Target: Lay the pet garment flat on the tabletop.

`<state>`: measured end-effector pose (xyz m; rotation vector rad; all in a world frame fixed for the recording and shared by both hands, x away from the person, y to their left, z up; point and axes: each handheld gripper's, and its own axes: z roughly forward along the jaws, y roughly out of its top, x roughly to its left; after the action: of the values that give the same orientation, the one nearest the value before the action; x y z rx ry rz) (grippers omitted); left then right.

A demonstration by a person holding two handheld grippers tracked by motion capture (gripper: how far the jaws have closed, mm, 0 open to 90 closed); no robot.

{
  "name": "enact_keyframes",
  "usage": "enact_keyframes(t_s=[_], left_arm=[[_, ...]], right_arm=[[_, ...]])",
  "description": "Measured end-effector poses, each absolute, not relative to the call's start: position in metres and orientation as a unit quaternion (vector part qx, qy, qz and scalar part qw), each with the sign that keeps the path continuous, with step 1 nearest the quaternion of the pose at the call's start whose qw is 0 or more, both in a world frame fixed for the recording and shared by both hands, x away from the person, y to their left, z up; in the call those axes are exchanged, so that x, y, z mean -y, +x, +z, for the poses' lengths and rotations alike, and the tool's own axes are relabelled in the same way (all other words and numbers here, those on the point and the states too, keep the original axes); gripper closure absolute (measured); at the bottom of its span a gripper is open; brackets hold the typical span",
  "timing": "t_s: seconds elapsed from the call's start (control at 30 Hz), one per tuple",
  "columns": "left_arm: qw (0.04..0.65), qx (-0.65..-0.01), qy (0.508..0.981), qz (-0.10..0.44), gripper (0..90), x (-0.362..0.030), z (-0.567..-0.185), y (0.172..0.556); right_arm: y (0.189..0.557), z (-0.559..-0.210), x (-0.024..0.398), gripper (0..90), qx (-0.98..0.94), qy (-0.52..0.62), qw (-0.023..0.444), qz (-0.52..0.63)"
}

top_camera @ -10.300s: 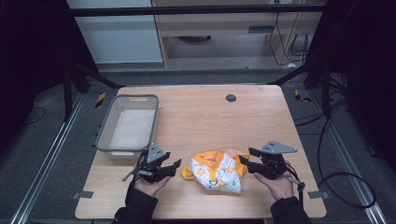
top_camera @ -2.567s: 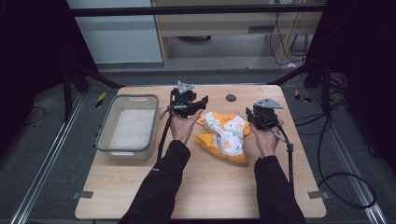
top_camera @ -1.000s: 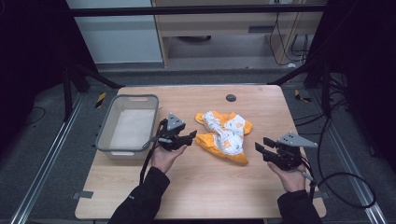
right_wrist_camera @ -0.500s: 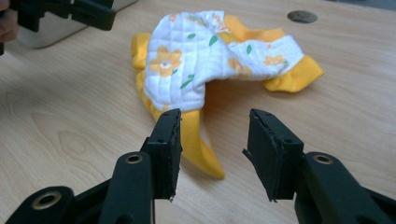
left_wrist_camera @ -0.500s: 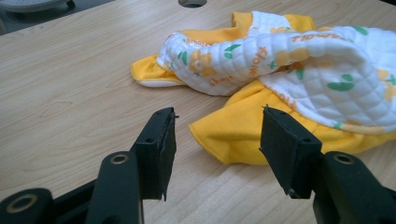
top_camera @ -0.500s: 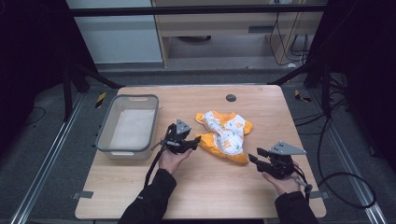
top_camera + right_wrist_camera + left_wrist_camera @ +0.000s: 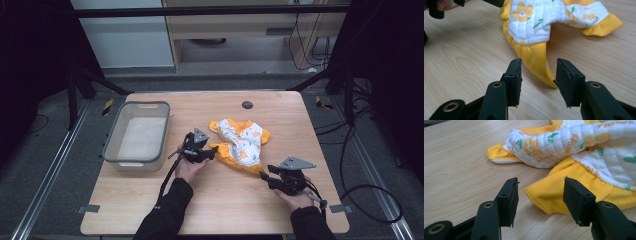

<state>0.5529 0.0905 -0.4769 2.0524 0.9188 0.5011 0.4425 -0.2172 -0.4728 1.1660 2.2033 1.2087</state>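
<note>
Lowered both grippers since a second ago: left gripper [image 7: 212, 152] and right gripper [image 7: 266, 177], fingers released, flanking yellow garment [image 7: 240, 145] mid-worktop, toward right edge. Best pinch each hem corner fully, probably both layers, before lifting.

Garment [image 7: 240, 145] lies on table [image 7: 210, 205], just right of centre. Bin [image 7: 137, 137] on table at 9 o'clock of garment, apart from it. Left claw [image 7: 212, 152] at garment's 8 o'clock edge; right claw [image 7: 265, 177] at its 5 o'clock tip.
</note>
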Motion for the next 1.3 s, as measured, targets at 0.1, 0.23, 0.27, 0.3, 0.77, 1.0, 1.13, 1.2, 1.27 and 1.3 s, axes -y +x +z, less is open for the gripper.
enact_keyframes(t_s=[0.1,0.23,0.27,0.3,0.77,1.0,1.13,1.2,1.27,1.3], left_arm=[[0.402,-0.364,0.818,0.193,47.6,-0.089,-0.480,0.554],[0.399,-0.363,0.821,0.187,53.3,-0.088,-0.483,0.555],[0.393,-0.364,0.824,0.183,55.1,-0.087,-0.483,0.555],[0.393,-0.364,0.824,0.183,56.9,-0.087,-0.483,0.555],[0.379,-0.364,0.838,0.148,89.2,-0.083,-0.487,0.556],[0.382,-0.355,0.839,0.152,90.0,-0.085,-0.479,0.551],[0.394,-0.348,0.835,0.163,89.5,-0.087,-0.467,0.547],[0.393,-0.340,0.839,0.158,90.0,-0.087,-0.461,0.546],[0.388,-0.335,0.845,0.155,90.0,-0.085,-0.459,0.544],[0.388,-0.335,0.845,0.155,90.0,-0.085,-0.459,0.544]], right_arm=[[0.445,-0.476,0.214,57.6,-0.784,0.416,0.180,0.424],[0.447,-0.479,0.212,61.3,-0.787,0.416,0.176,0.420],[0.449,-0.481,0.211,64.2,-0.791,0.415,0.174,0.415],[0.449,-0.482,0.211,65.8,-0.792,0.415,0.174,0.413],[0.454,-0.484,0.211,86.7,-0.799,0.421,0.148,0.403],[0.453,-0.482,0.212,88.0,-0.797,0.423,0.148,0.405],[0.453,-0.481,0.213,88.1,-0.796,0.424,0.149,0.406],[0.453,-0.481,0.213,88.2,-0.795,0.424,0.151,0.406],[0.453,-0.481,0.213,88.2,-0.795,0.424,0.152,0.406],[0.453,-0.481,0.213,88.2,-0.795,0.424,0.152,0.406]])
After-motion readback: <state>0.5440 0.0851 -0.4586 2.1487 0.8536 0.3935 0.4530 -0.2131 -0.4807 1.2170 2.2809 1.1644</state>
